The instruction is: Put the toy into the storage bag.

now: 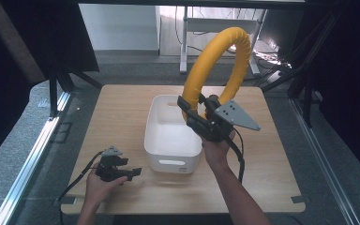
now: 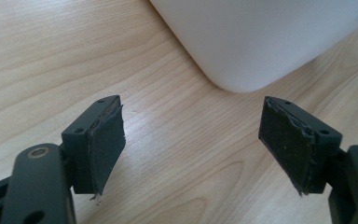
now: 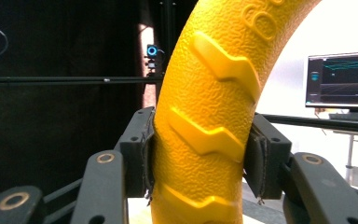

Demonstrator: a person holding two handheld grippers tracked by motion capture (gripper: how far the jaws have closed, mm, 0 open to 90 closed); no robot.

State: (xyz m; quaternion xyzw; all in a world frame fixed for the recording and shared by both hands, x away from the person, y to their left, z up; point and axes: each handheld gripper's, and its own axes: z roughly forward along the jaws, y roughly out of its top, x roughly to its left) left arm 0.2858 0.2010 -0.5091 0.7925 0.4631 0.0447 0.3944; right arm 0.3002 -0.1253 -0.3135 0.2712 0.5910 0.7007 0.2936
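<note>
1. Wooden table [image 1: 122,108] is seen from above, with dark curtains at both sides; a white bin [image 1: 171,136] is placed near its middle.
2. The right gripper [image 1: 198,111] is raised over the right part of the bin; its jaws are closed on a yellow ring [image 1: 220,61], which is held upright above the bin; in the right gripper view the ring [image 3: 205,116] is pressed between both pads.
3. The left gripper [image 1: 133,172] is held low at the near left, just beside the bin's near corner; its jaws are spread wide and nothing is held between them.
</note>
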